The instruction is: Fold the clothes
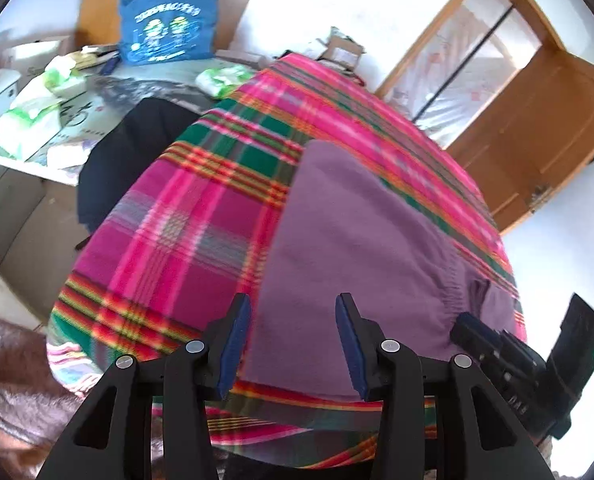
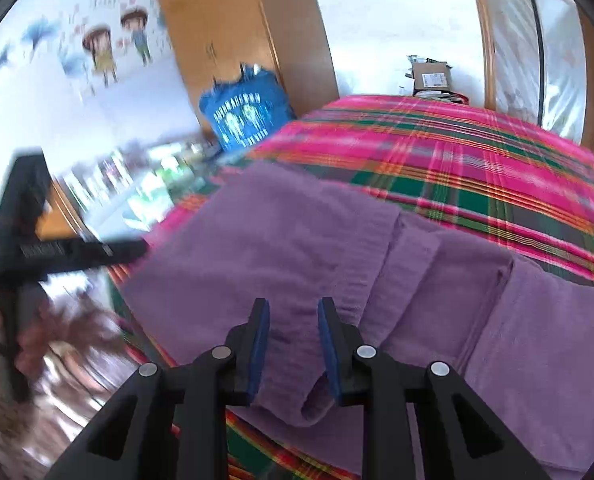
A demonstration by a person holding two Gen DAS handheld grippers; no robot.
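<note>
A purple garment (image 1: pixel 361 232) with an elastic waistband lies flat on the pink and green plaid blanket (image 1: pixel 185 216). My left gripper (image 1: pixel 293 308) hovers over the garment's near left edge, open, with nothing between its blue pads. The right gripper's black body (image 1: pixel 497 348) shows at the waistband end. In the right wrist view the garment (image 2: pixel 297 240) lies in folded layers on the blanket (image 2: pixel 477 152). My right gripper (image 2: pixel 293 308) is open just above a rolled fold at the near edge, its pads apart from the cloth. The left gripper (image 2: pixel 57 250) appears blurred at the left.
A blue bag (image 1: pixel 169 20) and tissue packs (image 1: pixel 33 116) sit on a side table (image 1: pixel 81 128) at the far left, with a dark chair back (image 1: pixel 129 152) beside the bed. A cardboard box (image 2: pixel 431 76) stands beyond the far edge. A wooden door (image 1: pixel 537 120) is at the right. A brown furry cloth (image 1: pixel 13 380) lies at the near left.
</note>
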